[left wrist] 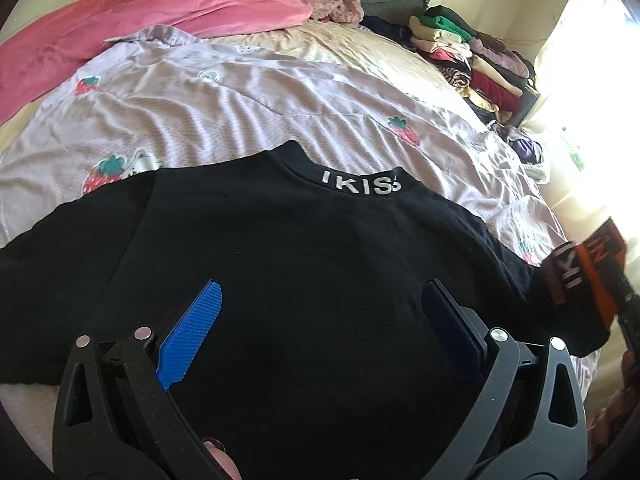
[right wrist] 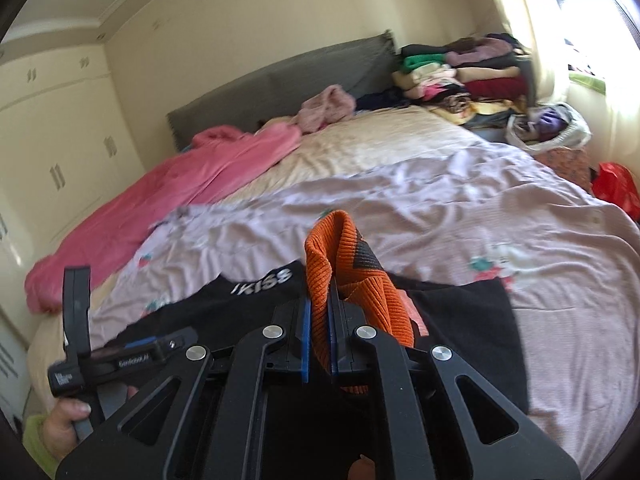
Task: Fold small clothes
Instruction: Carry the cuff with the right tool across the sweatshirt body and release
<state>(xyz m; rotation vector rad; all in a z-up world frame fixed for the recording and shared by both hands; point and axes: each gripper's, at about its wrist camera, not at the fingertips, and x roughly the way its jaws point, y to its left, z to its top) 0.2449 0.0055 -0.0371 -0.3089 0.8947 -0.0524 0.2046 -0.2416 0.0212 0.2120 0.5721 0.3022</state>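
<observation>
Left claw [left wrist: 320,308] released, poised above black sweater [left wrist: 300,260] at frame centre. Right claw [right wrist: 318,328] clenched on orange cuff [right wrist: 340,264]. Sweater lies on bed [left wrist: 240,100].

1. My left gripper [left wrist: 320,320] has two flat fingers with blue pads [left wrist: 192,332], finely ribbed.
2. Behind the pads sit black linkage arms with triangular cut-outs and round silver pins [left wrist: 142,333].
3. The linkage on its right side looks greyer where light hits it.
4. My right gripper [right wrist: 318,344] has the same build: black arms, silver pins [right wrist: 273,332], thin blue pad edges.
5. From the right wrist view, the left gripper's black body carries small white lettering.
6. My left hand [right wrist: 66,420] shows bare skin and a yellow-green sleeve [right wrist: 34,444].
</observation>
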